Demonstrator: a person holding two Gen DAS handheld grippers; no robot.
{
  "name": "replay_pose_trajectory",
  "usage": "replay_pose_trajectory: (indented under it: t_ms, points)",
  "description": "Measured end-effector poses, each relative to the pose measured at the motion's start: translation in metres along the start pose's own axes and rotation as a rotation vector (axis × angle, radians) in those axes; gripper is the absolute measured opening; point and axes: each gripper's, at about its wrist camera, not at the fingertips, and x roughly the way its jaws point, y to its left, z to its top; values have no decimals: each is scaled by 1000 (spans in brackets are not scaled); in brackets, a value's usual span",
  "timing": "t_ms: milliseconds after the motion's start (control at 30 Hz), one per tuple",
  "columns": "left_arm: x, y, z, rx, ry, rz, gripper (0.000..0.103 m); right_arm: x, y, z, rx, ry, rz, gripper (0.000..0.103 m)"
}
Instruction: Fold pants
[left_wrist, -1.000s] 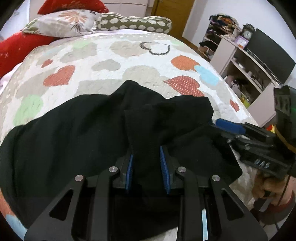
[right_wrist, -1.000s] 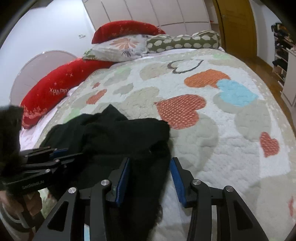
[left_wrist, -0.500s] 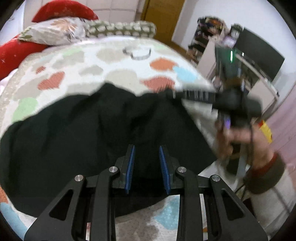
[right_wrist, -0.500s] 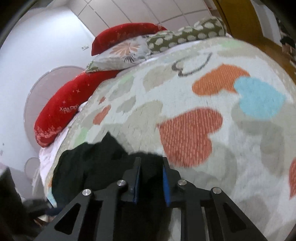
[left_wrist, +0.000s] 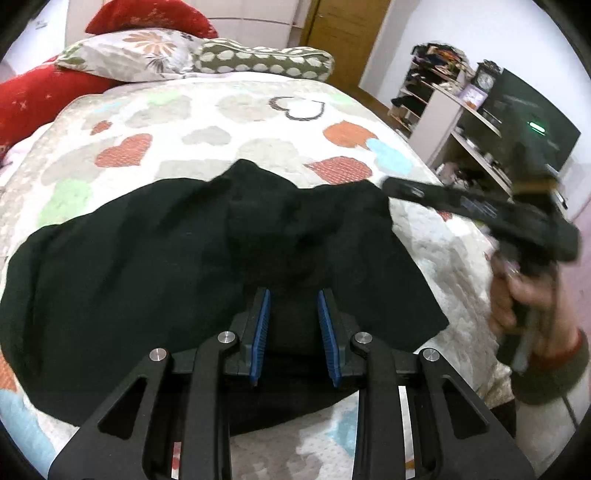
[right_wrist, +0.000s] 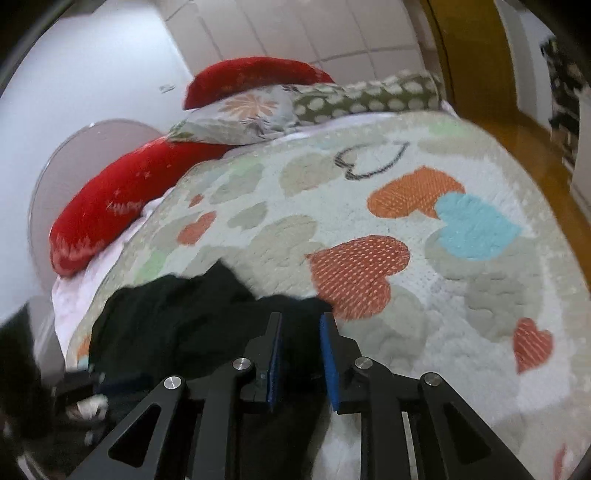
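Black pants (left_wrist: 166, 258) lie crumpled on a heart-patterned quilt (left_wrist: 207, 122). My left gripper (left_wrist: 291, 299) is shut on a fold of the black cloth at the near edge, with fabric filling the gap between its blue pads. My right gripper (right_wrist: 301, 317) is shut on the pants (right_wrist: 177, 317) at their right corner, a bunch of cloth pinched between its pads. In the left wrist view the right gripper (left_wrist: 391, 184) comes in from the right, blurred, held by a hand (left_wrist: 517, 295). In the right wrist view the left gripper shows only as a dark blur at lower left.
Red, floral and dotted pillows (left_wrist: 155, 55) line the head of the bed. Open quilt (right_wrist: 443, 295) lies beyond and right of the pants. Shelves (left_wrist: 454, 110) and a dark screen (left_wrist: 524, 122) stand past the bed's right edge, with a wooden door (left_wrist: 347, 33) behind.
My right gripper's jaws went from wide apart over the pants' corner to shut on the cloth, and it rose. My left gripper kept its grip and hardly shifted.
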Motion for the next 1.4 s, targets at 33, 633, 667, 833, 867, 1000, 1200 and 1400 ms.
replay_pose_trajectory:
  t_ms: [33,633,667,833,867,1000,1200,1400]
  points:
    - [-1,2,0,-4,-1,9,26,-6,7,-5,-18,-7,4,19]
    - [-19,27,-18,-84,-30,97,26,11,61,-52,-144,94,-28,19]
    - [-21,29,-18,-92,-33,101,26,9,66,-50,-153,85,-23,19]
    - [-29,38,-22,-128,-47,118,52,15,80,-40,-142,72,-1,19]
    - [-32,40,-23,-135,-54,121,53,18,84,-39,-146,72,3,20]
    - [-42,49,-25,-152,-72,147,54,33,101,-34,-179,93,14,20]
    - [-53,67,-30,-197,-84,180,54,63,118,-38,-221,138,-1,34]
    - [-61,84,-35,-242,-94,207,54,45,127,-32,-246,105,16,38]
